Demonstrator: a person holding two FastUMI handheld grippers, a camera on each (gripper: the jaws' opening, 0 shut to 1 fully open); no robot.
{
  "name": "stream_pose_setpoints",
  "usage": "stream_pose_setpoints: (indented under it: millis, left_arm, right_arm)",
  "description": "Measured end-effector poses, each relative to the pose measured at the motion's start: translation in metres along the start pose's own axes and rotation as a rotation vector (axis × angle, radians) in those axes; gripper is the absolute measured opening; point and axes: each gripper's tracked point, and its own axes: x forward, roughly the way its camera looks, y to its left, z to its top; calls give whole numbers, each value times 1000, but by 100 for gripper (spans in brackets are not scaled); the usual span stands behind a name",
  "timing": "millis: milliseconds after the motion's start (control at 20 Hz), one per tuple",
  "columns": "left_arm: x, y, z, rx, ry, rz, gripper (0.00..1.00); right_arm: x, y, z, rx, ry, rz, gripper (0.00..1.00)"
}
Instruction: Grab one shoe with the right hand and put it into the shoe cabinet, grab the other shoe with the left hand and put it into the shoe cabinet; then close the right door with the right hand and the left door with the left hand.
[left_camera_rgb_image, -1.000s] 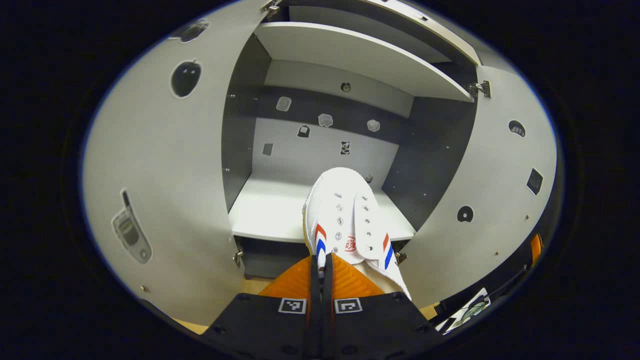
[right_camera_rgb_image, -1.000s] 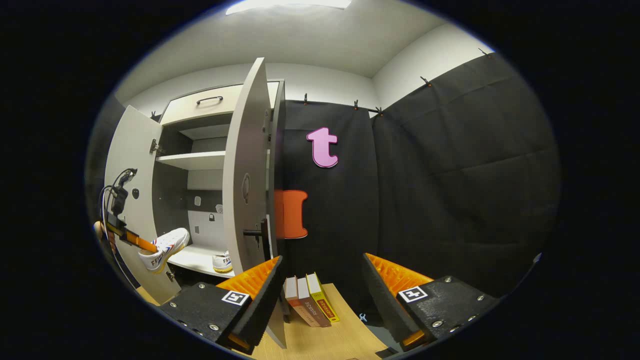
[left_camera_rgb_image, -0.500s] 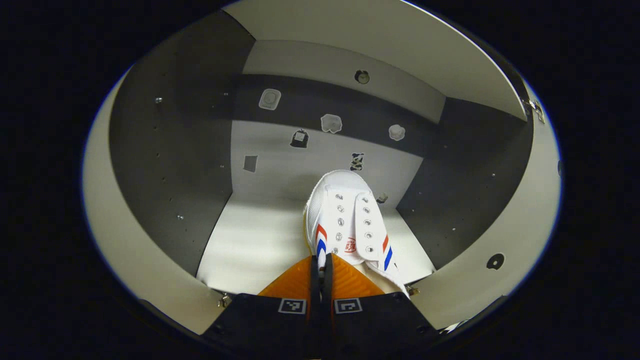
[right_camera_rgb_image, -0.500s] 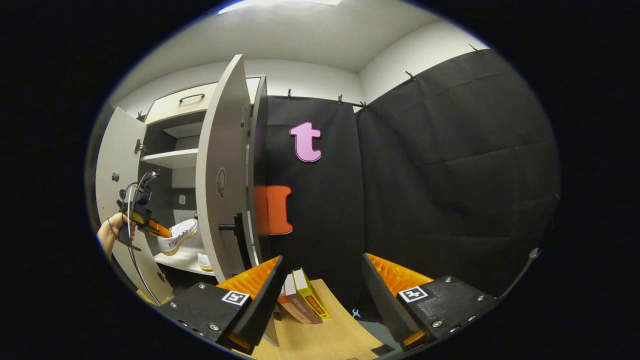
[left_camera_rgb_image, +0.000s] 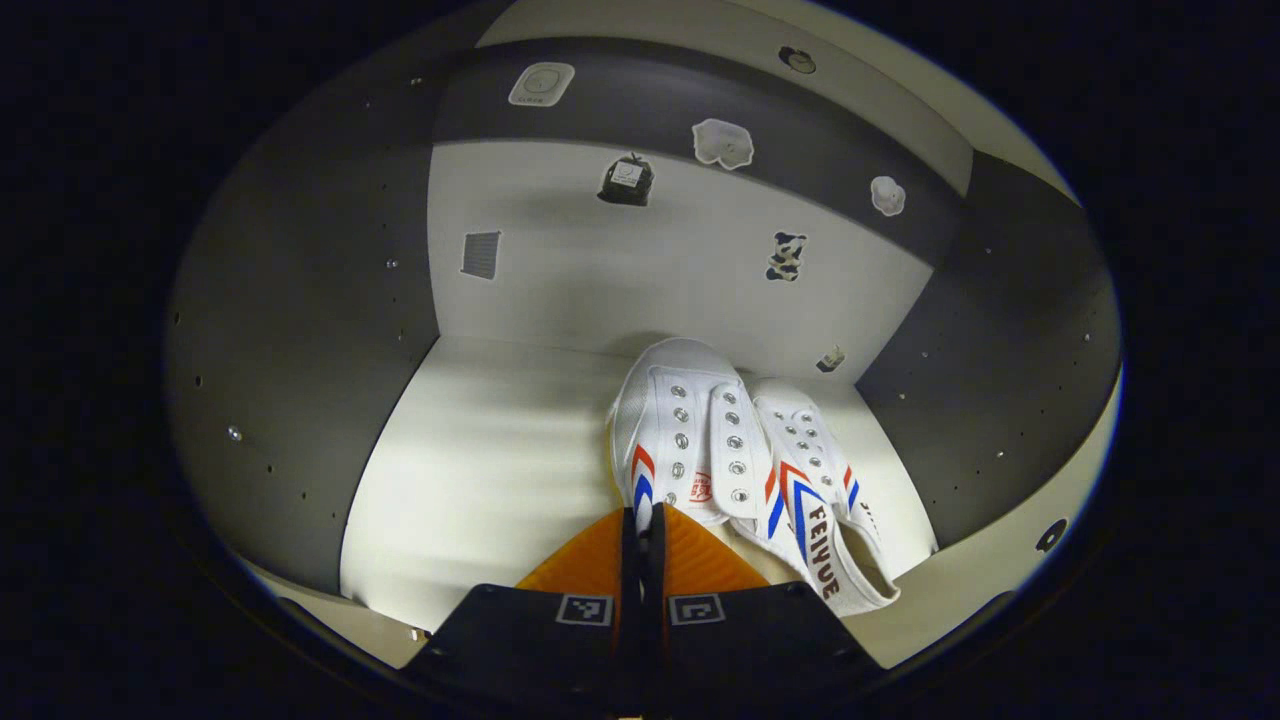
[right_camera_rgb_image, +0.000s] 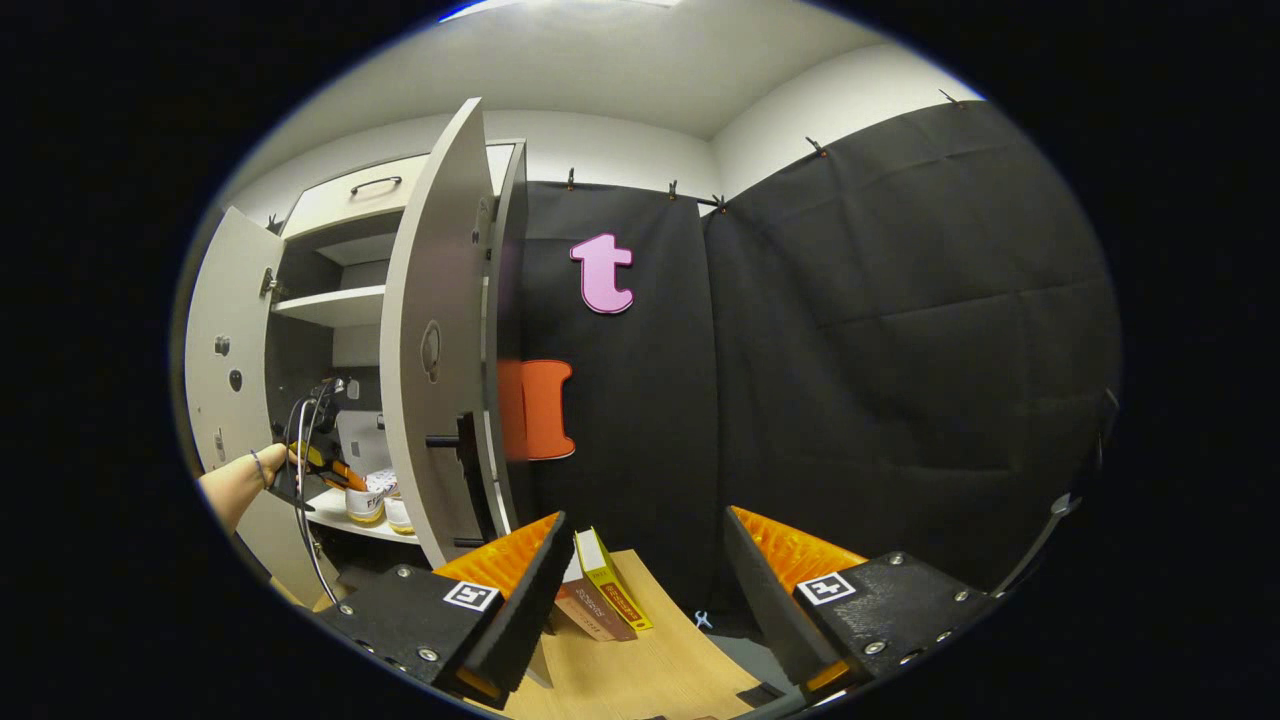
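My left gripper (left_camera_rgb_image: 641, 520) is deep inside the shoe cabinet, shut on the side of a white shoe (left_camera_rgb_image: 680, 430) with red and blue stripes. That shoe points toward the back wall, low over the pale shelf (left_camera_rgb_image: 480, 470). Whether it rests on the shelf I cannot tell. A matching second shoe (left_camera_rgb_image: 815, 480) lies on the shelf just to its right, almost touching. In the right gripper view the left gripper (right_camera_rgb_image: 322, 465) and both shoes (right_camera_rgb_image: 378, 503) sit behind the open right door (right_camera_rgb_image: 430, 350). My right gripper (right_camera_rgb_image: 645, 525) is open and holds nothing, off to the right of the cabinet.
Both cabinet doors stand open; the left door (right_camera_rgb_image: 222, 330) swings outward and the right door's dark handle (right_camera_rgb_image: 462, 445) faces me. A hand (right_camera_rgb_image: 235, 490) holds the left gripper. Books (right_camera_rgb_image: 600, 590) lean on the wooden surface (right_camera_rgb_image: 640, 670) below the right gripper.
The left gripper has carried its shoe forward and down into the cabinet, beside the second shoe. The right gripper has stayed open and turned slightly.
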Motion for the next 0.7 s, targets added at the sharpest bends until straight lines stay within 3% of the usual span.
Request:
stream_pose_setpoints:
  millis: [200, 250, 300, 350, 500, 600, 700]
  left_arm:
    - [3, 7, -8, -8, 26, 22, 7]
    - [3, 3, -3, -15, -1, 1, 11]
    - [-1, -1, 3, -26, -37, -10, 22]
    - [-6, -3, 8, -21, -62, -12, 27]
    - [-39, -21, 18, 12, -118, -41, 33]
    - [-66, -37, 25, 30, -186, -61, 73]
    - [-100, -52, 27, 51, -250, -79, 96]
  right_arm:
    - [1, 7, -1, -10, 13, 18, 93]
    - [2, 10, -2, -13, 18, 26, 93]
    - [3, 14, -4, -16, 24, 35, 93]
    - [5, 19, -5, -21, 28, 50, 93]
    - [10, 34, -11, -25, 40, 98, 93]
    - [13, 41, -10, -20, 43, 133, 93]
    - [19, 50, -10, -18, 46, 167, 93]
